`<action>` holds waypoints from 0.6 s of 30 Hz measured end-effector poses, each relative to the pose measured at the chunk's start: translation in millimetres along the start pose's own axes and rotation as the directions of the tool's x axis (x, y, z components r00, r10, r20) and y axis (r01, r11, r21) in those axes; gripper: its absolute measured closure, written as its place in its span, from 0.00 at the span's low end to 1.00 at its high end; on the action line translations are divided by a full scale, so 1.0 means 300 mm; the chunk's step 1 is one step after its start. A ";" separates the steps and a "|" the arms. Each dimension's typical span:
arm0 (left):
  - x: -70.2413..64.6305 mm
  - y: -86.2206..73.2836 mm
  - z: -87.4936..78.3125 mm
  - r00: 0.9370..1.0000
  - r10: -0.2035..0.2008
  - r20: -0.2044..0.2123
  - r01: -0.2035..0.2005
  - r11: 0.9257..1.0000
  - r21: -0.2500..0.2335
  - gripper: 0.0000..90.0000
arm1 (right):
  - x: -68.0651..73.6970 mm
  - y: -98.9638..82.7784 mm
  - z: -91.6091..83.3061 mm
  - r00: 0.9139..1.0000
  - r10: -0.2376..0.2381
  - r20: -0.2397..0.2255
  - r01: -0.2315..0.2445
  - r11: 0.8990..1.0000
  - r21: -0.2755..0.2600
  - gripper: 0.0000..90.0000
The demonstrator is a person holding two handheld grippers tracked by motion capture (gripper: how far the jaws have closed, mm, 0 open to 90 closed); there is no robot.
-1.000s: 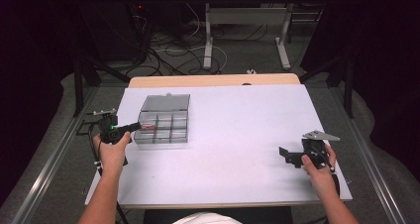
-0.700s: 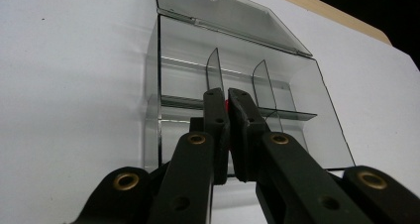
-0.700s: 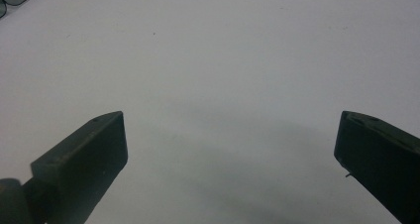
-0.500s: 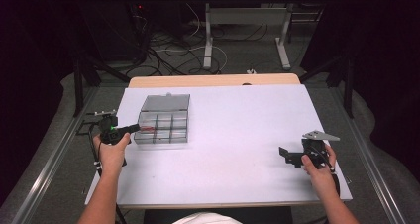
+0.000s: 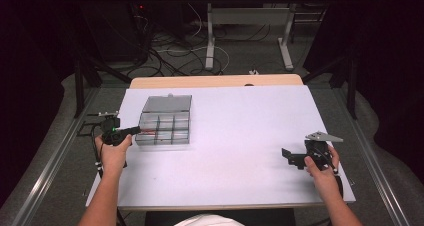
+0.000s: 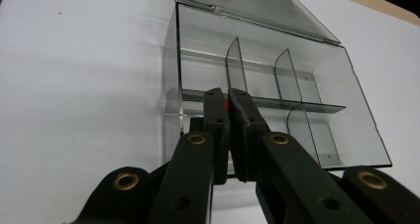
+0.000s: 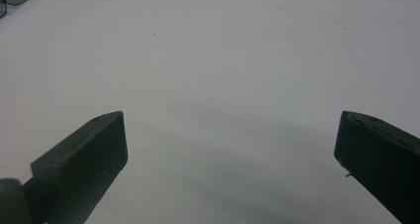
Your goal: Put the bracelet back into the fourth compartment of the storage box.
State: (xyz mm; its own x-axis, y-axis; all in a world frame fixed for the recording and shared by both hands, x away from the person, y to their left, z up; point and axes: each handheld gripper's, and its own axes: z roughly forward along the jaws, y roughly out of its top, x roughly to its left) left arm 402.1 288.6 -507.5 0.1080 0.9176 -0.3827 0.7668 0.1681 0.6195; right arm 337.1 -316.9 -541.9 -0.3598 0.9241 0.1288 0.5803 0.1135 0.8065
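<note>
A: Start with the clear plastic compartment box (image 5: 164, 123). Where does it sit?

B: Left of centre in the high view, on the white surface (image 5: 240, 136). Its lid (image 5: 167, 104) is folded open and lies flat behind it, toward the top of the frame. In the left gripper view the box takes up the middle and upper right; thin see-through dividers (image 6: 236, 65) split it into small cells in rows.

A: Anything inside?

B: A small red thing (image 6: 227, 105) shows right between the tips of the left gripper's fingers, in a near cell. In the high view there is a faint red streak at the box's lower left cell. What it is I cannot tell.

A: And the left gripper (image 5: 131, 131) itself?

B: Held in the person's left hand (image 5: 113, 152) at the left edge of the surface, forearm rising from the bottom of the frame. It points level toward the right, tips at the box's near left corner. Its fingers (image 6: 216, 110) are drawn close together, just a thin slit between them, with the red thing in that slit.

A: The right gripper (image 5: 288, 156)?

B: Lower right of the high view, well apart from the box, in the right hand (image 5: 320, 167), pointing left. In the right gripper view its fingers (image 7: 84, 154) stand wide apart over bare white surface.
</note>
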 end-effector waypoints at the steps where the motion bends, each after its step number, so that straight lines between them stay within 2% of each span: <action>1: 0.001 0.000 0.000 1.000 0.005 -0.012 -0.005 1.000 0.000 0.97 | 0.000 0.000 0.000 1.000 0.000 0.000 0.000 1.000 0.000 0.00; 2: 0.000 -0.001 0.001 1.000 -0.006 -0.007 0.006 1.000 -0.003 0.97 | 0.001 0.000 0.000 1.000 0.001 -0.001 -0.001 1.000 0.001 0.00; 5: 0.004 -0.003 0.005 1.000 0.003 -0.021 -0.003 1.000 -0.008 0.97 | 0.000 0.000 0.000 1.000 -0.001 -0.001 0.001 1.000 0.001 0.00; 7: 0.002 -0.004 0.010 1.000 -0.007 -0.021 0.007 1.000 -0.010 0.97 | 0.001 0.000 0.000 1.000 -0.001 -0.001 0.001 1.000 0.000 0.00; 12: 0.008 -0.002 0.011 1.000 0.009 -0.029 -0.009 1.000 0.014 0.97 | 0.001 0.000 0.001 1.000 -0.001 -0.001 0.001 1.000 0.001 0.00; 15: 0.005 -0.005 0.021 0.999 0.004 -0.038 -0.004 1.000 0.004 0.97 | 0.001 0.000 0.001 1.000 -0.002 -0.001 0.002 1.000 0.001 0.00; 16: 0.006 -0.004 0.023 0.999 0.015 -0.046 -0.014 1.000 0.007 0.97 | 0.001 0.000 0.001 1.000 -0.002 -0.001 0.002 1.000 0.001 0.00; 18: 0.005 -0.004 0.024 0.999 0.013 -0.039 -0.012 1.000 0.026 0.97 | 0.000 -0.001 0.002 1.000 -0.003 0.000 0.003 1.000 0.002 0.00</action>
State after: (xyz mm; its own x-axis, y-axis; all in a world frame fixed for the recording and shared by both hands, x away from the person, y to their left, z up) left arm 406.0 287.1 -513.6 0.0931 0.9332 -0.3470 0.7819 0.1472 0.6058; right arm 337.3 -316.6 -542.3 -0.3616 0.9238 0.1261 0.5808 0.1174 0.8055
